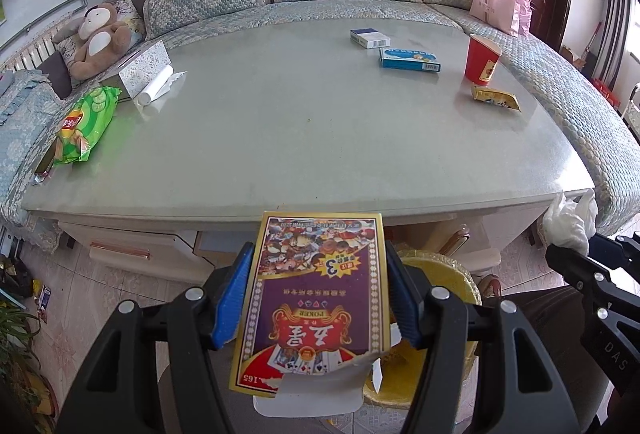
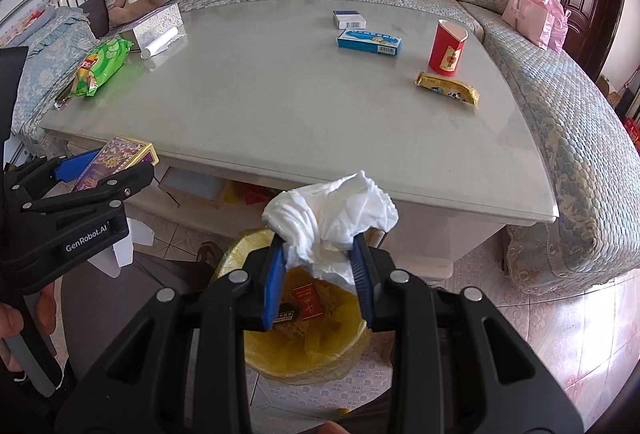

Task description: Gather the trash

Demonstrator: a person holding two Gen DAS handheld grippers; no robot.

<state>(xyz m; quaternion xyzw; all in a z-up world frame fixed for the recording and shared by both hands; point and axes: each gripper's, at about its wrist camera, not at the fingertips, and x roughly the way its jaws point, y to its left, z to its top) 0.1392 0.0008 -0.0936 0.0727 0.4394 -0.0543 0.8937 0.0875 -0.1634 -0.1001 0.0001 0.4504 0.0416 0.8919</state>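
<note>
Right now the left gripper [image 1: 318,298] squeezes a card box [image 1: 316,298] between its blue pads, and the right gripper [image 2: 320,274] pinches a crumpled white tissue [image 2: 332,214]; both hang in front of the table's near edge, over a bin with a yellow bag [image 2: 308,350] on the floor. On the tabletop [image 1: 280,122], a green chip bag [image 1: 82,124] lies at the left edge. Near the far right corner stand a red paper cup [image 1: 482,60] with a yellow wrapper [image 1: 496,99] just beside it, and a blue box [image 1: 410,59] and a small white and blue box [image 1: 370,38] lie close by.
</note>
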